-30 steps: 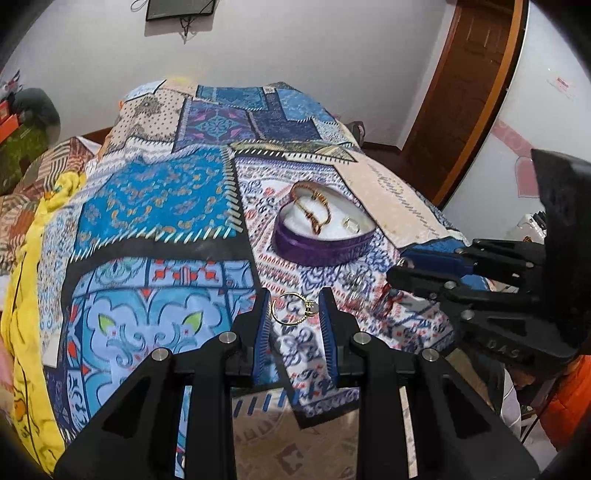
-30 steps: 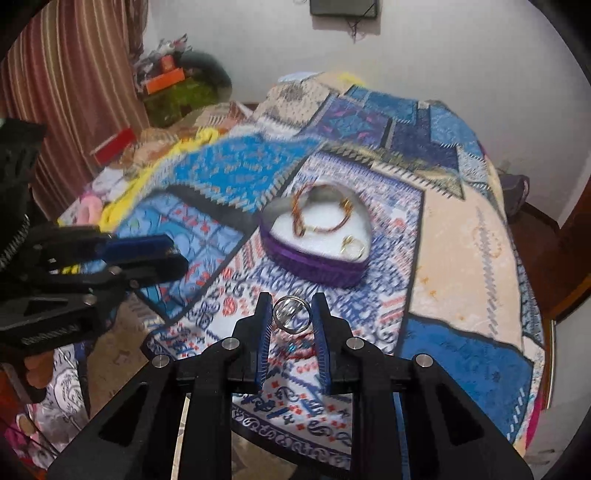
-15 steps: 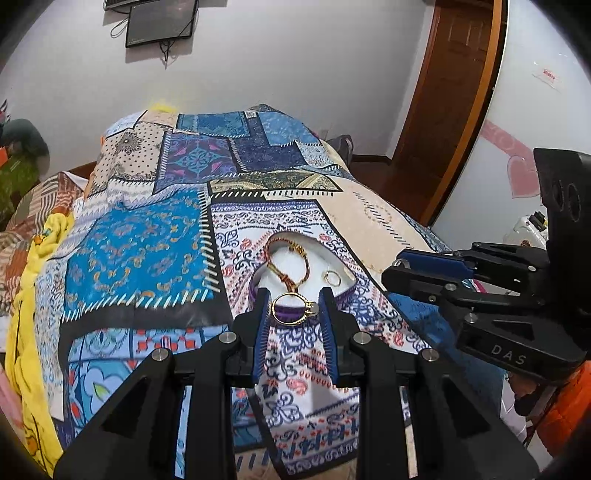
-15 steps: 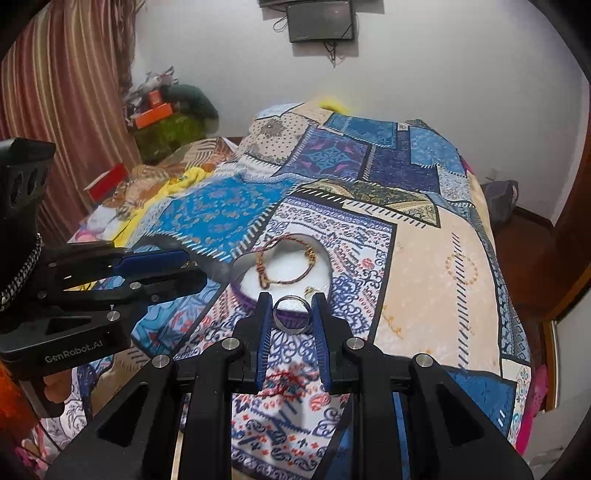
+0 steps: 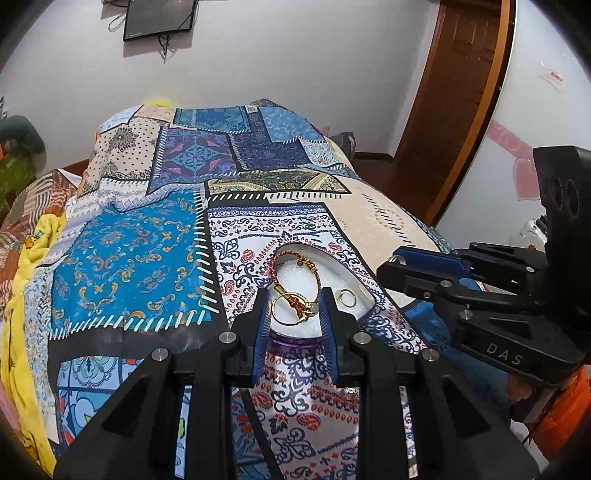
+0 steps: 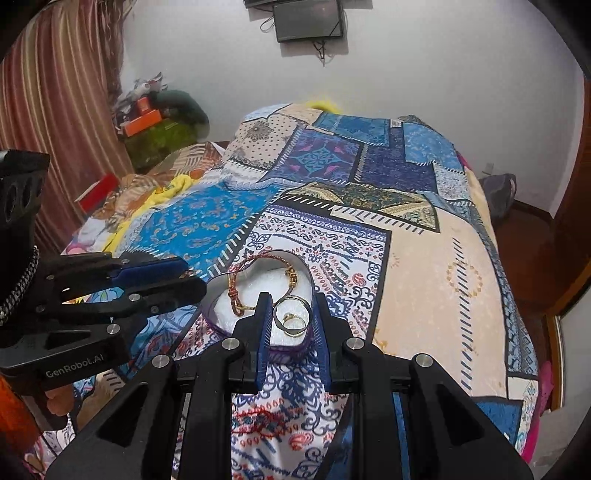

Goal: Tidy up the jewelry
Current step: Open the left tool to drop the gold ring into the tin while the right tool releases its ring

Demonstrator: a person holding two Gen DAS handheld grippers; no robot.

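A purple heart-shaped box (image 5: 295, 339) with white lining lies on the patchwork bedspread. In it lie a red-and-gold bracelet (image 5: 282, 266) and a small gold ring (image 5: 346, 297). My left gripper (image 5: 294, 312) is shut on a gold ring (image 5: 293, 311) and holds it over the box's near edge. My right gripper (image 6: 291, 317) is shut on a silver ring (image 6: 292, 312) above the box (image 6: 288, 345); the small gold ring (image 6: 293, 322) shows through it. Each gripper appears in the other's view, the right one (image 5: 421, 266) and the left one (image 6: 184, 277).
The bedspread (image 5: 125, 266) covers the whole bed. A yellow blanket (image 5: 22, 295) lies along its left edge. A wooden door (image 5: 454, 92) stands at the right, a wall screen (image 6: 308, 18) at the back, curtains and clutter (image 6: 155, 122) at the left.
Both grippers have risen and moved forward with their rings, from short of the box to above it. The jaws have stayed shut.
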